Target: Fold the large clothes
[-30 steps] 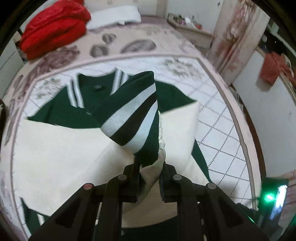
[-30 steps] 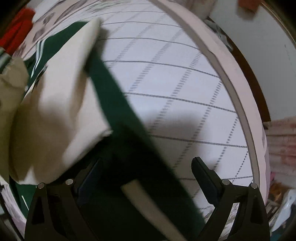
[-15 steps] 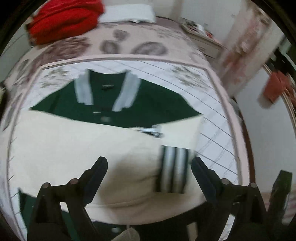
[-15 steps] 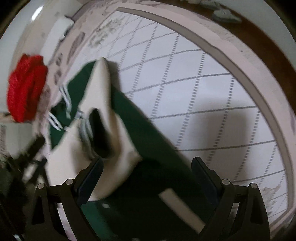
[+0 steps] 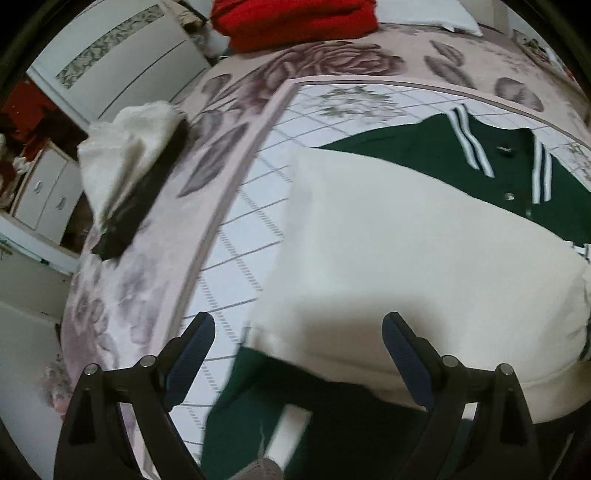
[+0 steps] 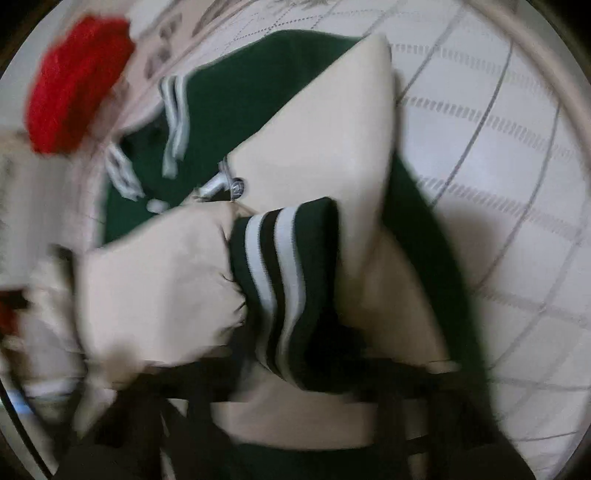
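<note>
A: Where is the jacket [image 5: 406,236]?

B: Spread on the bed [image 5: 236,122]; green body, cream sleeves folded across it; the striped collar [image 5: 469,144] lies at the far end, with snaps below it.

A: And the left claw [image 5: 299,332]?

B: Jaws stand wide apart, hanging over the near edge of a cream sleeve and the green hem; nothing between the pads; they grip nothing.

A: The right claw [image 6: 295,365]?

B: Its jaws have just been closing; the view is blurred, but the striped cuff [image 6: 284,288] sits right at them and rises off the jacket, so it looks pinched there.

A: Any containers?

B: None that I can make out; only loose things on the bed: a red bundle [image 5: 295,18] at the far end, a white pillow [image 5: 424,14] beside it, and a white cloth on a dark slab [image 5: 136,166] off to the left; a white cabinet [image 5: 122,55] stands beyond the bed, doors closed.
</note>
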Demonstrator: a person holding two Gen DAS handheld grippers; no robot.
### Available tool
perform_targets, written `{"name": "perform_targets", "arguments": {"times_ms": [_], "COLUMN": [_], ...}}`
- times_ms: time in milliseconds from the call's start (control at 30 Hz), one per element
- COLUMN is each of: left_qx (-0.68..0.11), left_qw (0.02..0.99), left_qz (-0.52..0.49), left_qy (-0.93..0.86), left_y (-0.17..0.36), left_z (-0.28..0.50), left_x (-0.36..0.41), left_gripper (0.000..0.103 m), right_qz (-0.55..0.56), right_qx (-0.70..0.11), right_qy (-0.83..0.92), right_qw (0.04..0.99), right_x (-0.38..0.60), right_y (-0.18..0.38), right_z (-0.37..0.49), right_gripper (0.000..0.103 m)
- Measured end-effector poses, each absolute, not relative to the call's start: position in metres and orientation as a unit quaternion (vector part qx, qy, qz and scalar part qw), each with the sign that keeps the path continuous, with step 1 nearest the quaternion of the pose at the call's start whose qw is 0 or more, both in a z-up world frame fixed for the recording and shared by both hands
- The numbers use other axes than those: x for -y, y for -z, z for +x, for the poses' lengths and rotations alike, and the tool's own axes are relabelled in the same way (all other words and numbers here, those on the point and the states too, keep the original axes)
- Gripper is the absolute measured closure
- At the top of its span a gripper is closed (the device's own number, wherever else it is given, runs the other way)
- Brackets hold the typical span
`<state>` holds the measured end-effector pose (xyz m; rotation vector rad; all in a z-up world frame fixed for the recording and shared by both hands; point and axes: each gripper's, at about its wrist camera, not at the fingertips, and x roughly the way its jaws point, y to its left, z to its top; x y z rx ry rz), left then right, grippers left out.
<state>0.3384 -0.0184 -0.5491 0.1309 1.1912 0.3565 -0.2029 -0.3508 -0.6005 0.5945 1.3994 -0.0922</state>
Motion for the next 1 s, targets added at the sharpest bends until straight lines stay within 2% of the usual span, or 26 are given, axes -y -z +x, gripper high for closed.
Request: {"name": "perform_targets", "arguments": {"times_ms": [67, 167, 233, 300, 400, 433, 467, 533, 600, 633, 800, 1000], "left_qx": [-0.556, -0.545, -0.540, -0.546, -0.574, -0.580, -0.589, -0.587, -0.585, -0.584, -0.577, -0.595], "left_qw": [0.812, 0.820, 0.822, 0.818, 0.795, 0.789, 0.784, 0.785, 0.789, 0.790, 0.801, 0.791], "left_qz": [0.059, 0.049, 0.050, 0.046, 0.051, 0.059, 0.065, 0.078, 0.081, 0.079, 0.079, 0.118], "left_qy": [-0.169, -0.169, -0.172, -0.174, -0.188, -0.191, -0.188, -0.181, -0.171, -0.167, -0.139, -0.079], "left_y": [0.547, 0.536, 0.536, 0.548, 0.590, 0.602, 0.613, 0.620, 0.610, 0.605, 0.572, 0.580], "left_z": [0.338, 0.337, 0.354, 0.369, 0.392, 0.396, 0.401, 0.404, 0.399, 0.395, 0.342, 0.289], "left_x": [0.011, 0.005, 0.004, 0.006, 0.002, 0.001, 0.000, 0.000, 0.001, 0.001, 0.023, 0.084], "left_gripper": [0.011, 0.011, 0.011, 0.011, 0.009, 0.006, 0.005, 0.005, 0.006, 0.006, 0.006, 0.006], "right_qz": [0.242, 0.206, 0.199, 0.206, 0.229, 0.228, 0.232, 0.258, 0.268, 0.275, 0.268, 0.207], "right_qx": [-0.613, -0.570, -0.556, -0.565, -0.594, -0.609, -0.622, -0.620, -0.629, -0.627, -0.633, -0.701], "right_qy": [0.057, 0.090, 0.104, 0.113, 0.122, 0.121, 0.117, 0.123, 0.121, 0.124, 0.127, 0.110], "right_qw": [0.750, 0.791, 0.800, 0.791, 0.762, 0.750, 0.739, 0.731, 0.720, 0.718, 0.715, 0.674], "right_x": [0.348, 0.353, 0.356, 0.362, 0.371, 0.373, 0.375, 0.383, 0.387, 0.391, 0.398, 0.389], "right_y": [0.579, 0.538, 0.529, 0.544, 0.597, 0.615, 0.626, 0.633, 0.627, 0.618, 0.597, 0.635], "right_z": [-0.194, -0.202, -0.179, -0.143, -0.092, -0.078, -0.075, -0.073, -0.074, -0.082, -0.135, -0.175], "right_gripper": [0.095, 0.096, 0.096, 0.096, 0.095, 0.094, 0.090, 0.076, 0.053, 0.049, 0.047, 0.047]}}
